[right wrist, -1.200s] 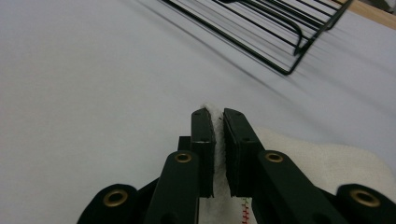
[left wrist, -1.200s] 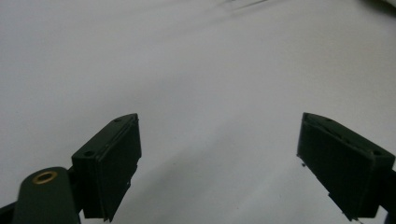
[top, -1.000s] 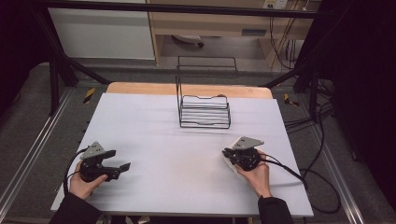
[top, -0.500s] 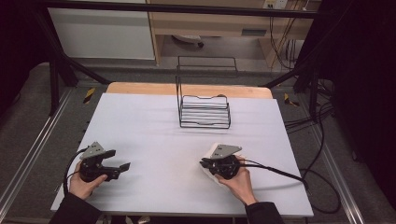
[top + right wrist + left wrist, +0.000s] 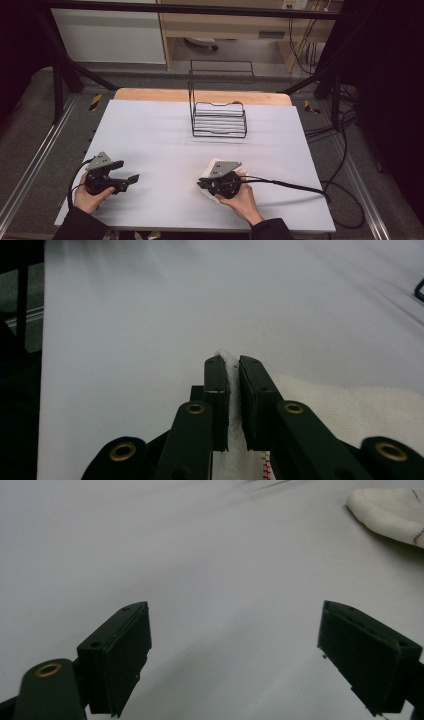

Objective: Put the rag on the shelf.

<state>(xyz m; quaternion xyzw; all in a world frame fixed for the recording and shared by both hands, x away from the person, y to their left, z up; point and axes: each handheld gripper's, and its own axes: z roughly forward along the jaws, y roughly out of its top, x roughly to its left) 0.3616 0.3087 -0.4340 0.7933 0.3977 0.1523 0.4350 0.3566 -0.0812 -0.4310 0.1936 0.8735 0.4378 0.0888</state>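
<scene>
A white cloth (image 5: 210, 166) with red stitching lies on the white table (image 5: 150, 130) near its front edge, bunched under my right gripper (image 5: 202, 184). In the right gripper view the two jaws stand almost together, and the right gripper (image 5: 234, 367) is shut on a fold of the cloth (image 5: 350, 405), which trails off to the right. My left gripper (image 5: 126, 171) rests at the front left in a hand, open, with bare table between its jaws. The left gripper view has the open left gripper (image 5: 235, 650) low in the picture and the cloth (image 5: 390, 512) at the upper right, well apart.
A black wire rack (image 5: 218, 117) stands upright at the back middle of the table. The right gripper's cable (image 5: 290, 184) runs off to the right across the table. A wooden strip (image 5: 200, 95) edges the far side, and black frame posts stand around it.
My right gripper has moved left along the front of the table, dragging the white cloth with it. The left gripper has stayed where it was, still open.
</scene>
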